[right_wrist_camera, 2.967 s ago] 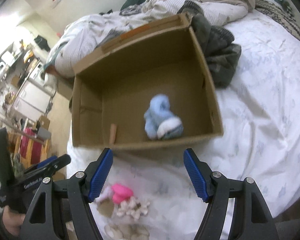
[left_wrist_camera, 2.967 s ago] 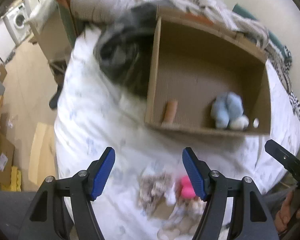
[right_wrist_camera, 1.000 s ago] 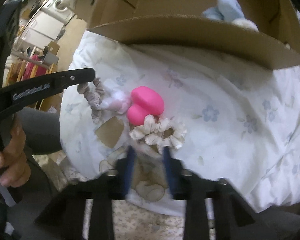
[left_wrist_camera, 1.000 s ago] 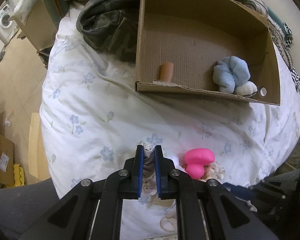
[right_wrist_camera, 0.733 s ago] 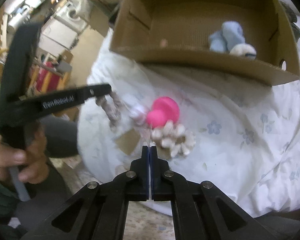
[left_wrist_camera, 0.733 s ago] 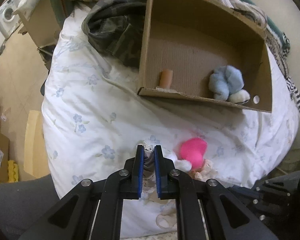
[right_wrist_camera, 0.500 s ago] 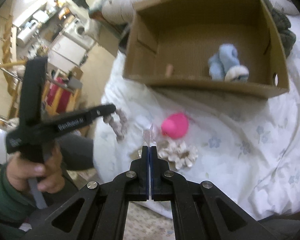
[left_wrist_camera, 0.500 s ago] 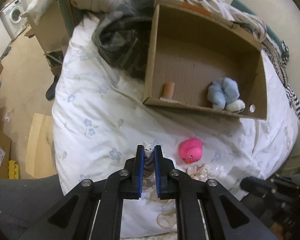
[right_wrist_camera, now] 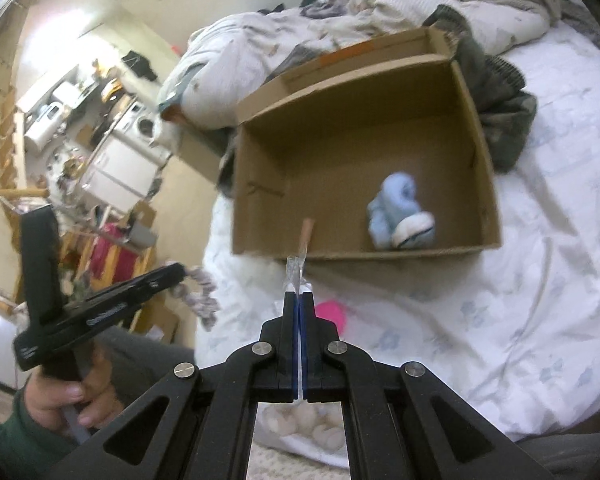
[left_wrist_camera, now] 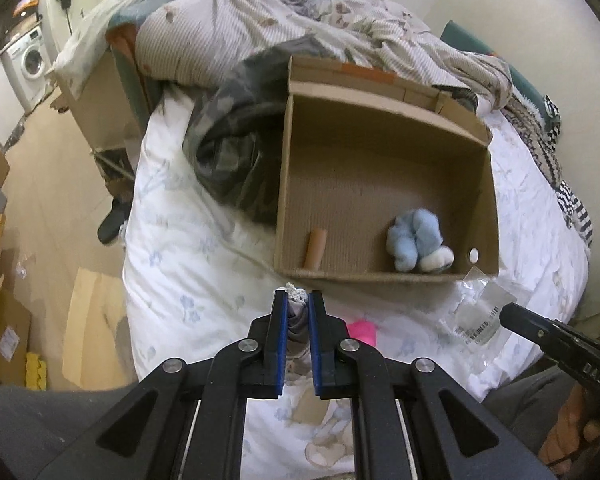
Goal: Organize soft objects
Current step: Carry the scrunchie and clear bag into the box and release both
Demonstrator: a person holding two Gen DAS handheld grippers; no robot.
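Fingers first: left gripper (left_wrist_camera: 298, 300) is clamped on a grey scrunchie (left_wrist_camera: 297, 318), fabric bunched between the blue pads, a lacy edge poking out past the tips. In the right wrist view the same scrunchie (right_wrist_camera: 198, 294) dangles from the left gripper (right_wrist_camera: 178, 270) at the left side, off the bed. Right gripper (right_wrist_camera: 299, 298) is pinched tight on a clear plastic packet (right_wrist_camera: 294, 272), a thin sliver sticking up past the tips; in the left wrist view that packet (left_wrist_camera: 480, 314) hangs crumpled from the right gripper (left_wrist_camera: 508, 312) at the near right, just beside the box's near right corner.

Bed (left_wrist_camera: 188, 264) with a white floral sheet fills most of both views. Rumpled bedding (left_wrist_camera: 260, 28) is piled at the far end. Open cardboard box (left_wrist_camera: 380, 276) sits on the sheet, far from both grippers. Dark camo garment (left_wrist_camera: 228, 148) lies against the box's left wall (outside it). Inside the box: a light blue plush (left_wrist_camera: 414, 238) near the right front corner, and a cardboard tube (left_wrist_camera: 315, 248) at the left front. Pink toy (left_wrist_camera: 362, 330) rests on the sheet near the grippers, partly hidden. Cream scrunchie (right_wrist_camera: 304, 426) is blurred, nearest, below the right fingers.
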